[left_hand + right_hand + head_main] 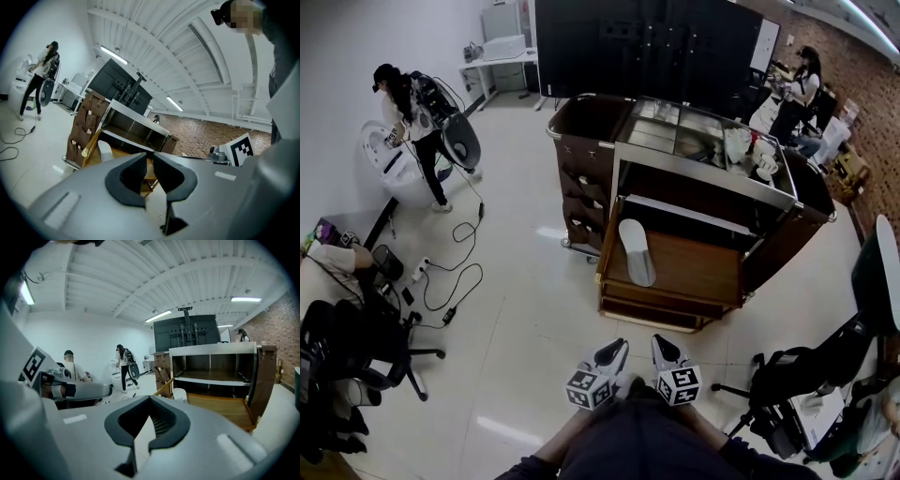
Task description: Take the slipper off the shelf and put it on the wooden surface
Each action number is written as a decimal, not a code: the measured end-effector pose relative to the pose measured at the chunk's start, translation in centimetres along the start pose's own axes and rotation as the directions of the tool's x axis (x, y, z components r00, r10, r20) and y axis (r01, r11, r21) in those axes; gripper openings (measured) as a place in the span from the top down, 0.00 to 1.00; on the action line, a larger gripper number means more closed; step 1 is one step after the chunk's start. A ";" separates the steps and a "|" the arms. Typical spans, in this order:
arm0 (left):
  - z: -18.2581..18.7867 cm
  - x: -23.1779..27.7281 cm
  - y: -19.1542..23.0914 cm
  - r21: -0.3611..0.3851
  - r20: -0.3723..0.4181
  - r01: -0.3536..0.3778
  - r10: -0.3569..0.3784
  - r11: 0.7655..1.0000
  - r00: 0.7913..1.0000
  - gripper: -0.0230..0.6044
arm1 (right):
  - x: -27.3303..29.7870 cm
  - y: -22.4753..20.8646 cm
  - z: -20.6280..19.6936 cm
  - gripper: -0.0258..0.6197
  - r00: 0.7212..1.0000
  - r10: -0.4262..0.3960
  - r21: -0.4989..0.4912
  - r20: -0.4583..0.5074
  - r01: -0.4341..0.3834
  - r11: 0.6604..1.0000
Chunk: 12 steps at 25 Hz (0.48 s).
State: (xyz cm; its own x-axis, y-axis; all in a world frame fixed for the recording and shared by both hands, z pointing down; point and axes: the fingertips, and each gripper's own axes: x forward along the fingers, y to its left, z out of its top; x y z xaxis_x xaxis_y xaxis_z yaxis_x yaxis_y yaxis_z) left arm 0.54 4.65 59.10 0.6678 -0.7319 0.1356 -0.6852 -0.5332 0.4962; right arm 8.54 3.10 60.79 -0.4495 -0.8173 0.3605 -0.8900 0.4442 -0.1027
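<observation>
A white slipper (636, 251) lies flat on the wooden surface (698, 270) low in the brown cart (581, 159), under its metal shelves. Both grippers hover near my body at the bottom of the head view, well short of the cart. My left gripper (612, 352) holds nothing, and a narrow gap shows between its jaws. My right gripper (666, 349) is shut and empty. The left gripper view has the slipper (104, 151) beyond the left gripper (149, 157). In the right gripper view the slipper (180, 394) stands past the right gripper (150, 398), beside the wooden surface (220, 406).
Cables and a power strip (450, 277) trail over the floor at left. Office chairs stand at the lower left (356, 347) and lower right (806, 375). One person (408, 112) works at a white machine far left; another (802, 89) sits at the back right.
</observation>
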 end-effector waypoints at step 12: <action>-0.4 0.4 -1.2 0.021 -0.011 0.014 -0.014 1.000 1.000 0.86 | 0.0 0.5 -0.2 0.96 0.999 0.045 -0.014 -0.009 -0.045 0.999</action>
State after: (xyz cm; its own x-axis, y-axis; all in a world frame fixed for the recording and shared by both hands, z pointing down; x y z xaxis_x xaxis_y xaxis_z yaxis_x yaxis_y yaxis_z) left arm 1.75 5.23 58.90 0.6802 -0.7198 0.1386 -0.6819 -0.5521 0.4798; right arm 8.09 3.40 60.89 -0.4881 -0.7935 0.3634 -0.8679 0.4854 -0.1059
